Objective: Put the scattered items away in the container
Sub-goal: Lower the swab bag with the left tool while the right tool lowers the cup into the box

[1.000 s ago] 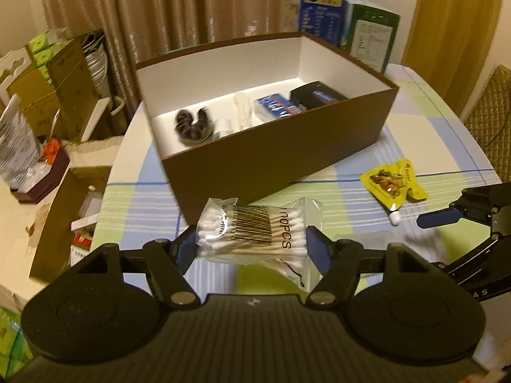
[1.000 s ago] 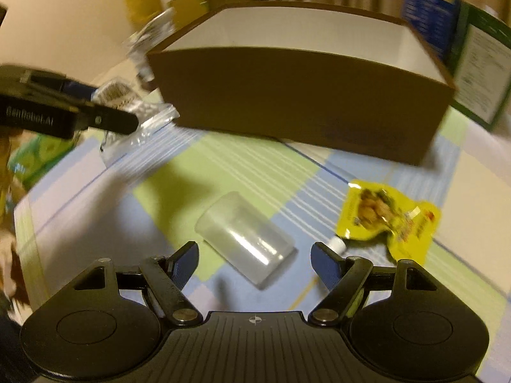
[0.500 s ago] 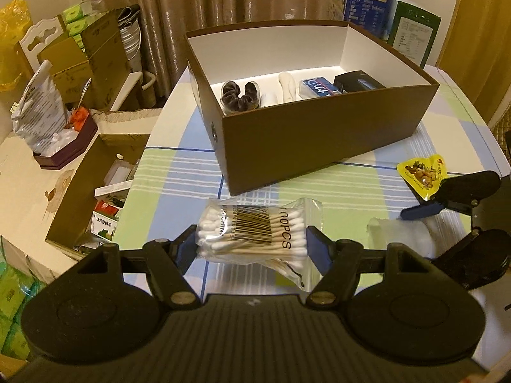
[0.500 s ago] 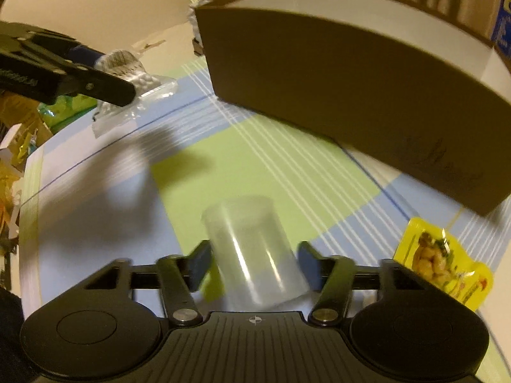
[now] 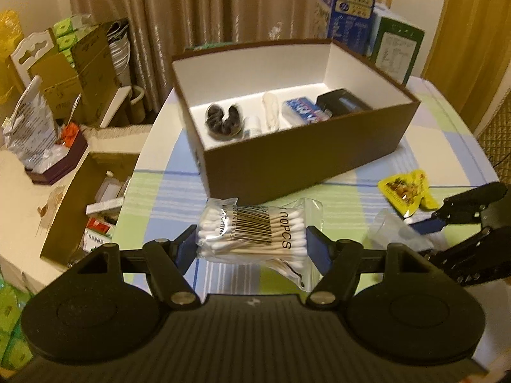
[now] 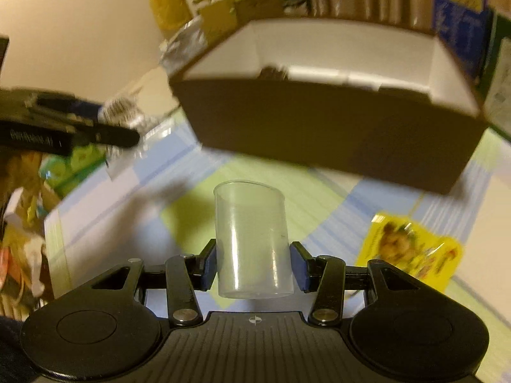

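The brown box's contents are hidden by its near wall in the right wrist view, where the yellow pouch is blurred.

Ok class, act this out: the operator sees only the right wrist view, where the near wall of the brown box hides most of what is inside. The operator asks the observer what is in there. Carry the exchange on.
Observer: The brown box holds several things in a row along its near wall, with a dark curled thing at the left end.
Operator: Is there room for my clear cup?
Observer: Yes, the strip of floor by the far wall is bare white.
Operator: And what is the left gripper carrying? It is blurred for me.
Observer: A bag of cotton swabs with a barcode, pinched between its fingers.
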